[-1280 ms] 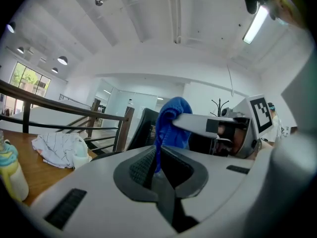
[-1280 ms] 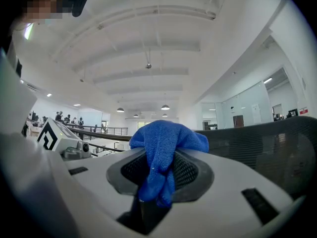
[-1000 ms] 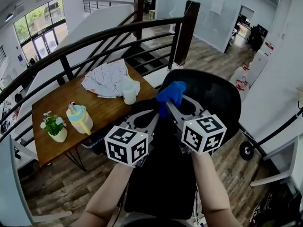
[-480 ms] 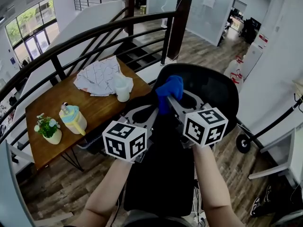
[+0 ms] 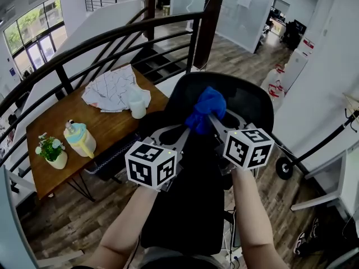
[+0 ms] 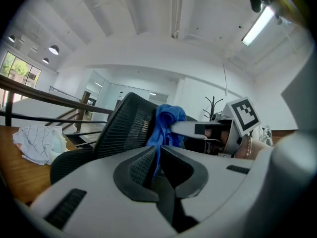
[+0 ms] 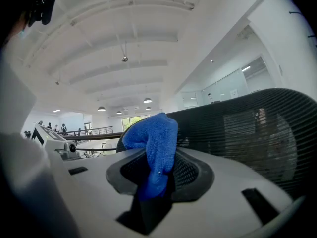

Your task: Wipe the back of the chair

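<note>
Right tool [image 5: 211, 116]: jaws clamped on blue cloth [image 5: 206, 106], which lay against the chair back [image 5: 252, 102] directly ahead, upper middle. Left tool [image 5: 187, 131]: jaws pinched on the cloth's hanging tail, just beside.

Wood desk [image 5: 106, 129] left of centre, dark stair railing [image 5: 206, 31] behind it, plank floor [image 5: 61, 223] lower left, bright windows [image 5: 31, 24] upper left, white walls [image 5: 325, 83] right.
</note>
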A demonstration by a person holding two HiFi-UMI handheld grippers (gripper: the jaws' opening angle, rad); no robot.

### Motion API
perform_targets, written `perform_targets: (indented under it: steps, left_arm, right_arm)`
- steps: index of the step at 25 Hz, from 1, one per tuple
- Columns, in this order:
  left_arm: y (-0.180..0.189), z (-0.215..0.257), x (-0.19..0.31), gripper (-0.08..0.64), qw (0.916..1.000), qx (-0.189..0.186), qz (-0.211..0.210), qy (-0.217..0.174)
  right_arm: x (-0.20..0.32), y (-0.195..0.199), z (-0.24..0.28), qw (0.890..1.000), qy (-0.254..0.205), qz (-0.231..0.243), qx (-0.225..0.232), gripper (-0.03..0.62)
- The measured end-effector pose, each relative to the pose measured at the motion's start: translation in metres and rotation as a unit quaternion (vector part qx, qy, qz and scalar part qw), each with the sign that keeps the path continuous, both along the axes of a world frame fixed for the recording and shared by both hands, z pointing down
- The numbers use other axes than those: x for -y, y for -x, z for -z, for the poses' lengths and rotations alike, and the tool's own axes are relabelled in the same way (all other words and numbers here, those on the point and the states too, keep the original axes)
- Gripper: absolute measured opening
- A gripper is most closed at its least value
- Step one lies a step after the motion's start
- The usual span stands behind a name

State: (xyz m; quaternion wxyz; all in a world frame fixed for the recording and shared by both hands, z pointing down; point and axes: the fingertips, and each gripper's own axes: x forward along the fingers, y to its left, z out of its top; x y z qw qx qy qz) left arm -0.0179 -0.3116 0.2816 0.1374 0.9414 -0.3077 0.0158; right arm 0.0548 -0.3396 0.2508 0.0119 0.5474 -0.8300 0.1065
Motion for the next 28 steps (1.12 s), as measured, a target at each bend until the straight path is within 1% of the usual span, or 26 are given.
perform_targets:
  steps: [4, 11, 17, 22, 28]
  left_arm:
    - [-0.021, -0.007, -0.007, 0.037, 0.9999, 0.001, -0.013, 0.008]
    - [-0.051, -0.014, -0.019, 0.037, 0.9994, 0.008, -0.031, 0.014]
    - [-0.067, -0.021, -0.031, 0.037, 0.9987, 0.016, -0.044, 0.022]
    - [-0.075, -0.022, -0.040, 0.037, 0.9983, 0.014, -0.052, 0.022]
    - [-0.081, -0.019, -0.049, 0.037, 0.9981, 0.007, -0.056, 0.022]
  right_arm:
    - [-0.006, -0.028, -0.006, 0.999, 0.012, -0.027, -0.013, 0.124]
    - [-0.024, -0.075, -0.008, 0.997, 0.012, -0.074, -0.007, 0.109]
    - [-0.044, -0.109, -0.009, 0.994, 0.009, -0.113, -0.005, 0.107]
    - [-0.064, -0.137, -0.009, 0.989, 0.005, -0.148, 0.002, 0.104]
    - [-0.088, -0.160, -0.011, 0.985, 0.004, -0.171, -0.001, 0.097]
